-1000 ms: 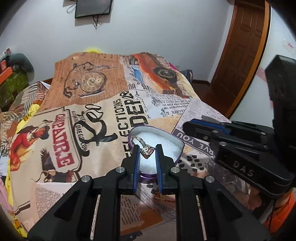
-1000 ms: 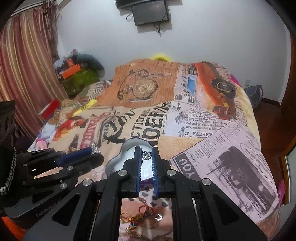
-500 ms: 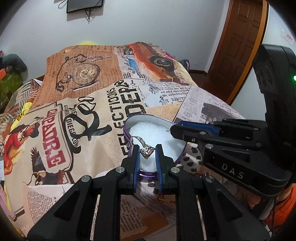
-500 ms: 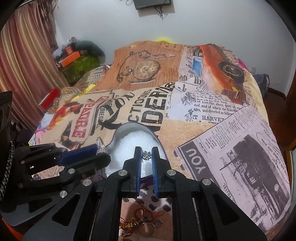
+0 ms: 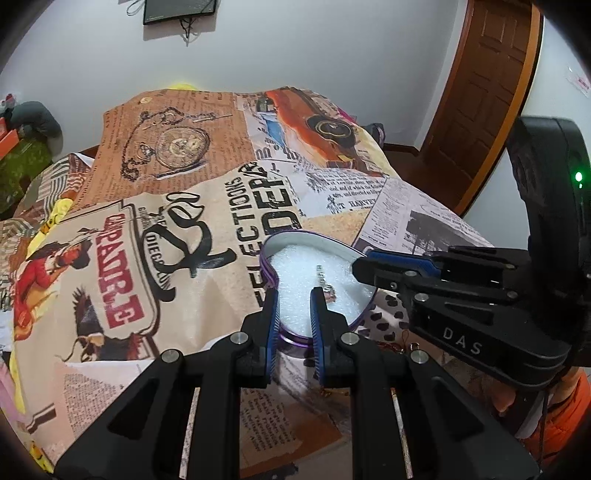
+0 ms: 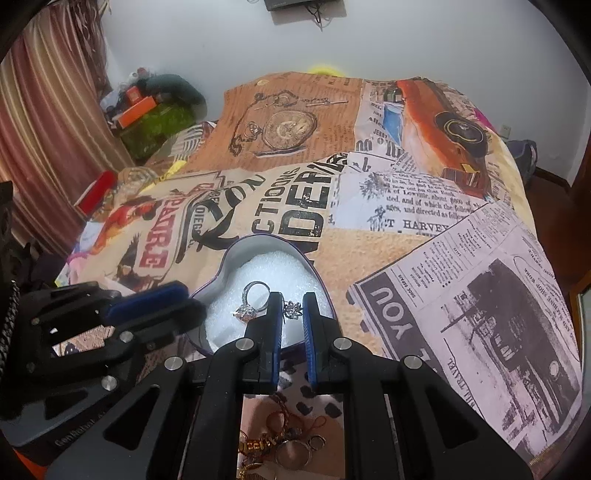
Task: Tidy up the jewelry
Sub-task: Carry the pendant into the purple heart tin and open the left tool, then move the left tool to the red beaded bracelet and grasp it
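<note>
One ring (image 6: 252, 303) lies in the heart tin (image 6: 236, 258), at nine o'clock of the right gripper (image 6: 293, 309), which pinches one small stud (image 6: 293, 309), perhaps an earring; left gripper (image 5: 294, 300) nearly together, empty.

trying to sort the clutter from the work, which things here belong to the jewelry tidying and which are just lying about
Part of the job:
- heart-shaped tin with white foam
- ring lying on the foam
- small sparkly piece in the right gripper
- left gripper
- loose jewelry pile

Just lying about:
- printed bedspread
- wall screen
- door
- curtain
</note>
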